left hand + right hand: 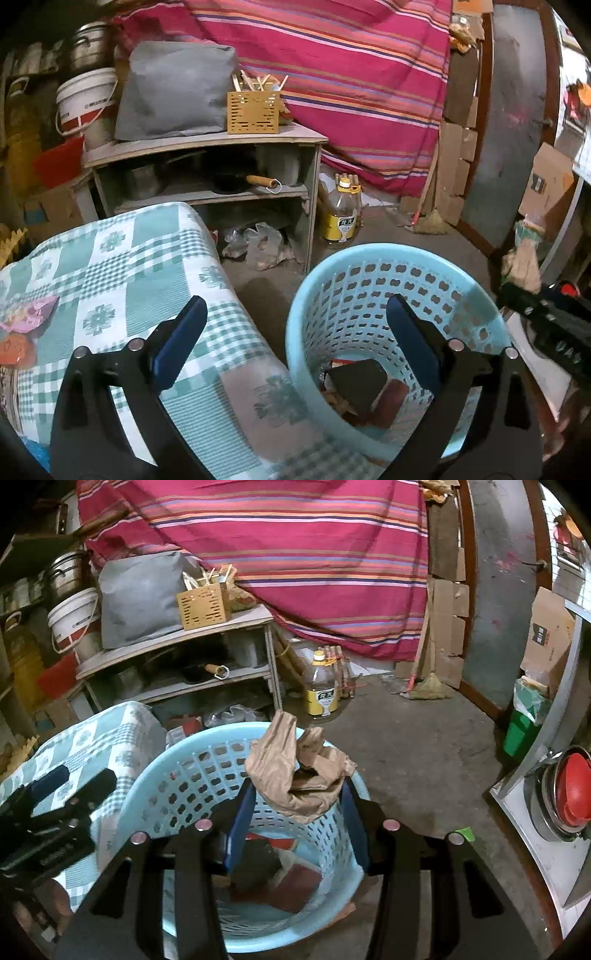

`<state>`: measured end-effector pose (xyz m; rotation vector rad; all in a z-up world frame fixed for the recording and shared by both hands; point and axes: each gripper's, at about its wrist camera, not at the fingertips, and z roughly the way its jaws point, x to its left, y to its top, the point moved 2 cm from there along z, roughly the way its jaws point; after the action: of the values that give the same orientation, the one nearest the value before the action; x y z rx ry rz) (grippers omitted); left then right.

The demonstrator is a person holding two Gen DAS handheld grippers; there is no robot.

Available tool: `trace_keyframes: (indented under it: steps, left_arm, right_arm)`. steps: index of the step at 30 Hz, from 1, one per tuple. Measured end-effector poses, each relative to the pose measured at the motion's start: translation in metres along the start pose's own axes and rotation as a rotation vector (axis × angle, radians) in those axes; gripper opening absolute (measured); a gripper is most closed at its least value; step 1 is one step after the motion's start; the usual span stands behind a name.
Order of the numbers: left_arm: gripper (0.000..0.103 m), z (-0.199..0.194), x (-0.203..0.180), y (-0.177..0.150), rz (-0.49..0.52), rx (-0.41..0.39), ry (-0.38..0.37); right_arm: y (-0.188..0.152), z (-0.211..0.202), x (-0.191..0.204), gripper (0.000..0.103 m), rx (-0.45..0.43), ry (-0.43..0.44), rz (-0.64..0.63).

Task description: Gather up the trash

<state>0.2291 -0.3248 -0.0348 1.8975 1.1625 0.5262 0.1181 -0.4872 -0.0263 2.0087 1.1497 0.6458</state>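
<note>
A light blue perforated basket (369, 273) stands on the floor beside a table with a green checked cloth (140, 258); dark and red scraps (365, 395) lie in its bottom. My left gripper (295, 314) is open and empty, one finger over the cloth, the other over the basket. My right gripper (299, 794) is shut on a crumpled brown paper bag (295, 771), held above the basket (177, 775). The bag also shows at the right edge of the left wrist view (524, 262). Pink and orange wrappers (26, 325) lie on the cloth at the left.
A wooden shelf unit (207, 144) with a yellow utensil box (253, 110) stands behind the table. An oil bottle (341, 214) and a broom (430, 218) are on the concrete floor. A green bin (524, 723) and cardboard boxes (550, 638) are at right.
</note>
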Motion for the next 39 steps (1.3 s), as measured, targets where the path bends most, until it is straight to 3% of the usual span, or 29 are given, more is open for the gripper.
trace_keyframes:
  steps: [10,13,14,21,28,39]
  left_arm:
    - [0.097,-0.015,0.026,-0.001,-0.007,-0.021,0.08]
    - [0.097,-0.018,0.033,0.0,-0.024,-0.026,0.085]
    - [0.097,-0.02,0.035,0.0,-0.031,-0.025,0.086]
    - [0.097,-0.031,0.043,0.0,-0.016,-0.033,0.112]
    - [0.097,-0.056,0.066,-0.006,-0.015,-0.033,0.139]
    - [0.097,-0.092,0.158,-0.027,-0.036,0.025,0.254]
  right_arm:
    - [-0.001,0.009,0.023,0.049,0.0,-0.012,-0.046]
    - [-0.002,0.011,0.025,0.082,-0.011,-0.022,-0.038]
    - [-0.002,0.011,0.026,0.084,-0.02,-0.027,-0.041]
    - [-0.004,0.009,0.031,0.091,-0.013,-0.06,-0.072]
    - [-0.007,-0.011,0.042,0.093,-0.03,-0.001,-0.048]
    - [-0.016,-0.031,0.121,0.095,-0.046,0.11,-0.124]
